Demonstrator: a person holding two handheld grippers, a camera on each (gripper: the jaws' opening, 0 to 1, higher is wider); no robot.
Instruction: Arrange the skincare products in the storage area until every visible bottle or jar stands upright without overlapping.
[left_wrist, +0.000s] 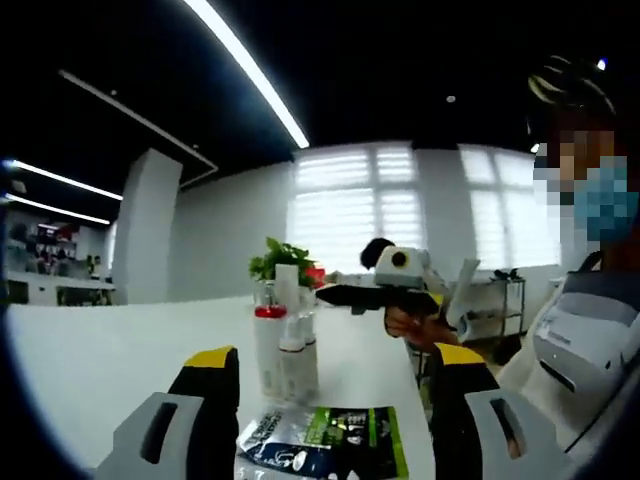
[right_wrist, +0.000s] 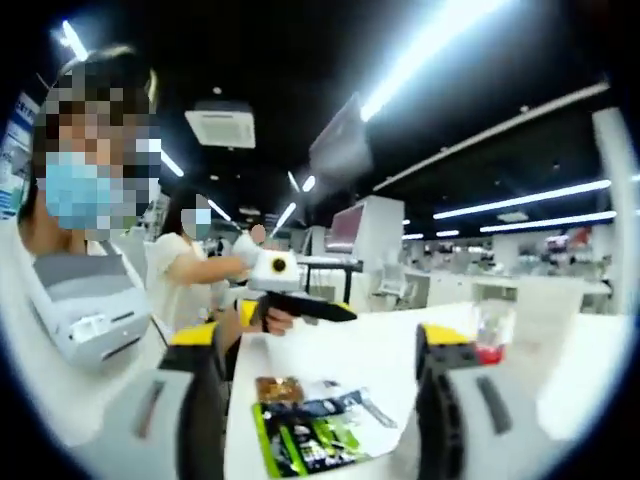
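Note:
A small group of skincare bottles (left_wrist: 285, 345) stands upright on the white table (left_wrist: 100, 350), just beyond my left gripper (left_wrist: 335, 360); one has a red cap (left_wrist: 269, 312). The left jaws are open and wide apart, holding nothing. In front of the bottles, between the jaws, a green and dark sachet (left_wrist: 325, 440) lies flat. My right gripper (right_wrist: 320, 340) is also open and empty, with the same sachet (right_wrist: 305, 435) and a small brown packet (right_wrist: 278, 388) lying between its jaws. A blurred red-capped bottle (right_wrist: 488, 335) stands to its right.
Each gripper shows in the other's view, held up over the table by a hand: the right gripper (left_wrist: 375, 295), the left gripper (right_wrist: 300, 302). A green plant (left_wrist: 280, 258) stands behind the bottles. A second person (right_wrist: 190, 275) stands further back.

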